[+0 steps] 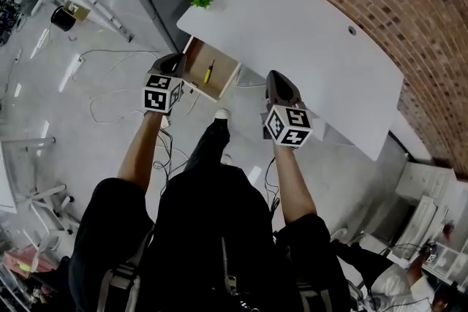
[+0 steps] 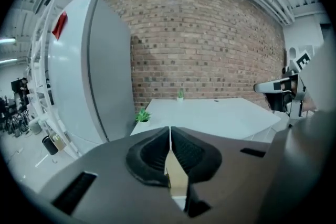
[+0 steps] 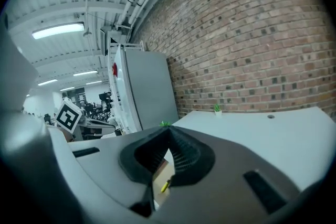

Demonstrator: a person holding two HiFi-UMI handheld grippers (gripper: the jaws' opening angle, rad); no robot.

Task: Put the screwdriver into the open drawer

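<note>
The left gripper [image 1: 174, 61], held in the person's left hand, has its dark ribbed jaws pressed together with nothing between them [image 2: 169, 131]. In the head view it sits over the left edge of the open light-wood drawer [image 1: 221, 89], which stands pulled out under the near left corner of the white rectangular table [image 1: 314, 47]. The slim yellow screwdriver [image 1: 208, 72] lies on the drawer's floor, near its middle and just to the right of that gripper, untouched by either tool. To its right, the right gripper [image 1: 275, 77] also has its jaws closed and empty [image 3: 169, 131]. The screwdriver [image 3: 165, 186] shows in the gap under their tips, lying apart from them in the drawer.
</note>
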